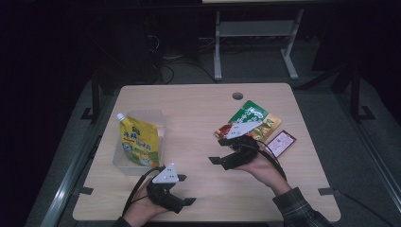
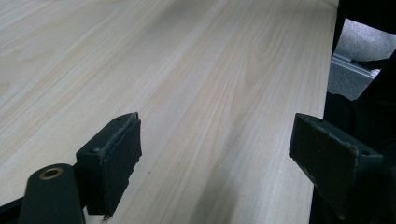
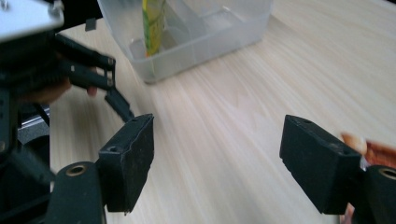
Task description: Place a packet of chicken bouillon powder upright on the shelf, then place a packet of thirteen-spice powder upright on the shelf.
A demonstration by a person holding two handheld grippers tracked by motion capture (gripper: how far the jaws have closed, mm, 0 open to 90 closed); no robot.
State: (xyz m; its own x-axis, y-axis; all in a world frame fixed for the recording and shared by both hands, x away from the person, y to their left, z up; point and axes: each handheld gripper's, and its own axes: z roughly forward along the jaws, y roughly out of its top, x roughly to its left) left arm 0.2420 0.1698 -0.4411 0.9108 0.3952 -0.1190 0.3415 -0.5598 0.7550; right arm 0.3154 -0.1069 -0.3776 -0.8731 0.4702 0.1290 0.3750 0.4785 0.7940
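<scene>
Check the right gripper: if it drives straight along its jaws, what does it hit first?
Probably the left gripper at the edge of its line; dead ahead there is bare table, then the clear plastic bin holding the yellow pouch. Depth is unclear.

Pouch (image 1: 137, 142) in tub (image 1: 124, 163) at table (image 1: 198, 113) left, packets (image 1: 253, 120) at right

Your left gripper (image 1: 183, 189) sits low near the surface's near edge, toward its left corner, fingers (image 2: 112, 163) spread wide with nothing between them. Your right gripper (image 1: 221, 153) hovers right of centre, fingers (image 3: 128, 161) likewise wide apart, pointing left.
</scene>
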